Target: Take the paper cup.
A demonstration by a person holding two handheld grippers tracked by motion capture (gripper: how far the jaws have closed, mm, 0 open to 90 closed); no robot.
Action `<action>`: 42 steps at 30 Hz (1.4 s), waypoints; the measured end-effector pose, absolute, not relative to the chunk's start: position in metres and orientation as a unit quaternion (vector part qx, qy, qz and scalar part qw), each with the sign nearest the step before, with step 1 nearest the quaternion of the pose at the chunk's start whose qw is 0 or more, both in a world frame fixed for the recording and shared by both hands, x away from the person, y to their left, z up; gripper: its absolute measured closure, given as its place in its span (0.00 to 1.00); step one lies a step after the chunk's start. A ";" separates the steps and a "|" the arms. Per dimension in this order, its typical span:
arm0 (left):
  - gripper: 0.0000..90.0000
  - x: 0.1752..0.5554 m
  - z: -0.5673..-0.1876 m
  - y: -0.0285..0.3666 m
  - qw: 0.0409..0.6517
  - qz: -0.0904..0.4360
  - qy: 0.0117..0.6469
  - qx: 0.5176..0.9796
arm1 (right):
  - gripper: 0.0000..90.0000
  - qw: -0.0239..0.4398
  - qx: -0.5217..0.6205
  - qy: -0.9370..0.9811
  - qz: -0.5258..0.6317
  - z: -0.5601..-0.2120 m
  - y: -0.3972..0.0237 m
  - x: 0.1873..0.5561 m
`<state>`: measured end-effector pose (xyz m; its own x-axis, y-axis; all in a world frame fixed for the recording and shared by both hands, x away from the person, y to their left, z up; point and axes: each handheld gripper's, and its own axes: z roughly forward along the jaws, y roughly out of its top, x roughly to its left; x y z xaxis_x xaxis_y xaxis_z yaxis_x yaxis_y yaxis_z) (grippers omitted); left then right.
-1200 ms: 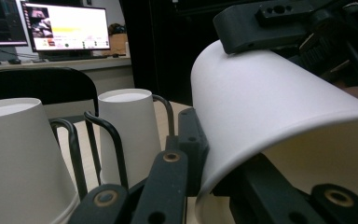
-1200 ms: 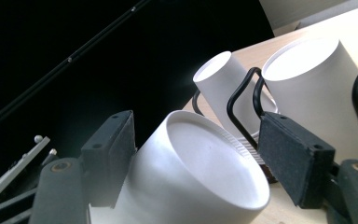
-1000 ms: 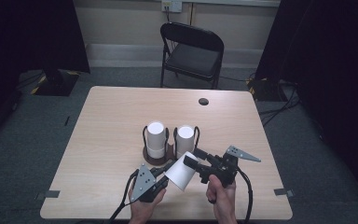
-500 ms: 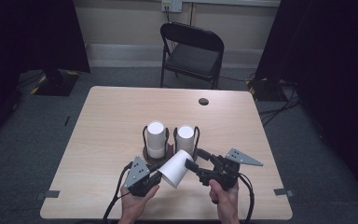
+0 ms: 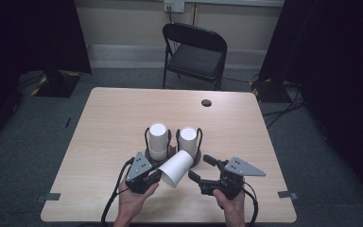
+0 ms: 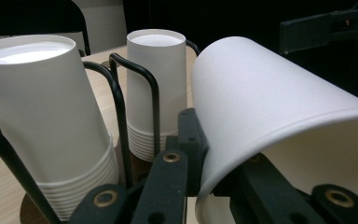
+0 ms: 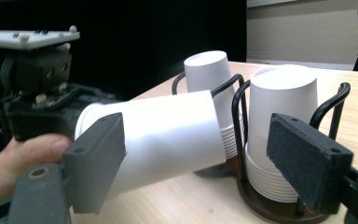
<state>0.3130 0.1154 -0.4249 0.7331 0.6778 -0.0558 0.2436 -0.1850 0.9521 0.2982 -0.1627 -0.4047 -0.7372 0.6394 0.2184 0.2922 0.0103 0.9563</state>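
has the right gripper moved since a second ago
Yes. In the high view the right gripper has backed off to the right of the cup holder, letting go of the loose cup, which the left gripper holds.

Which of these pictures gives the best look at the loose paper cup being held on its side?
The right gripper view: the cup lies side-on, rim to base, held at its rim by the left gripper. The high view shows it small from above. The left gripper view shows its wall and rim close up, partly cut off.
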 end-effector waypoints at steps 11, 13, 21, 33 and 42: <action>0.97 0.319 -0.416 0.100 0.507 0.176 0.270 0.799 | 0.22 0.179 0.297 0.728 0.592 -0.405 -0.156 0.285; 0.97 0.322 -0.414 0.098 0.493 0.170 0.266 0.811 | 0.21 0.182 0.290 0.729 0.592 -0.404 -0.157 0.282; 0.97 0.331 -0.409 0.096 0.458 0.145 0.271 0.834 | 0.18 0.201 0.267 0.752 0.568 -0.408 -0.158 0.277; 0.97 0.339 -0.396 0.092 0.420 0.118 0.264 0.860 | 0.17 0.289 0.212 0.798 0.484 -0.423 -0.136 0.266; 0.97 0.343 -0.393 0.082 0.387 0.102 0.256 0.880 | 0.18 0.341 0.179 0.808 0.445 -0.434 -0.125 0.265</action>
